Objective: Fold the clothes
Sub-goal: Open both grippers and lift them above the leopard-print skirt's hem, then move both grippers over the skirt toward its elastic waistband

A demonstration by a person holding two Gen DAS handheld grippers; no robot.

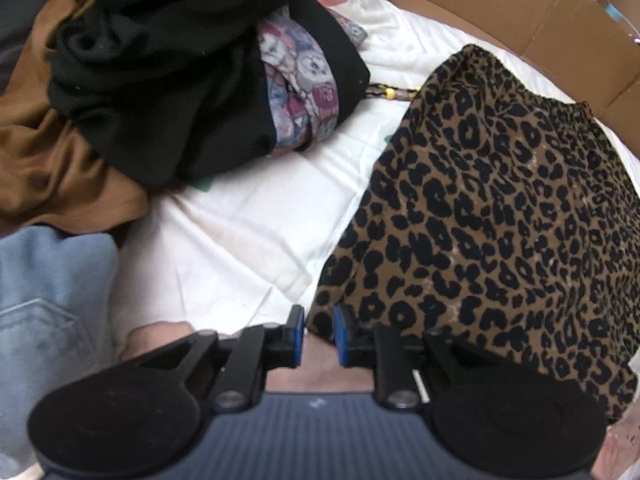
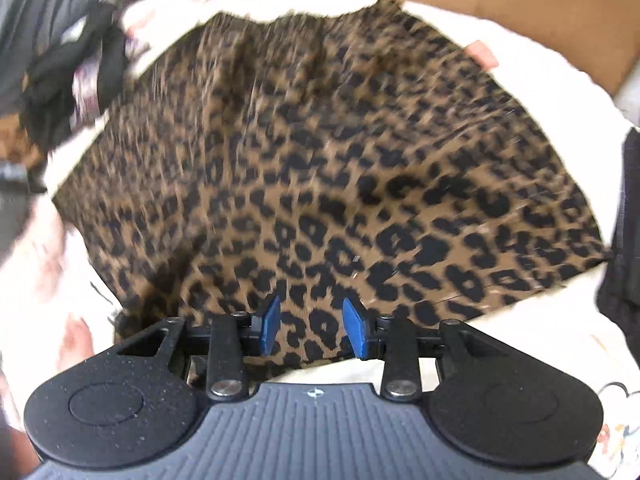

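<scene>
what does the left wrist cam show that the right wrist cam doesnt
Only the left wrist view: the brown garment, the light blue denim and the floral fabric wrapped in the black garment, all sharp. The left gripper stands at the near corner of the skirt with a narrow gap and nothing visibly pinched.

Only the right wrist view: the right gripper, jaws apart over the near hem, and a dark item at the right edge.

Both: the leopard-print skirt on the white bedding, with cardboard behind.
</scene>
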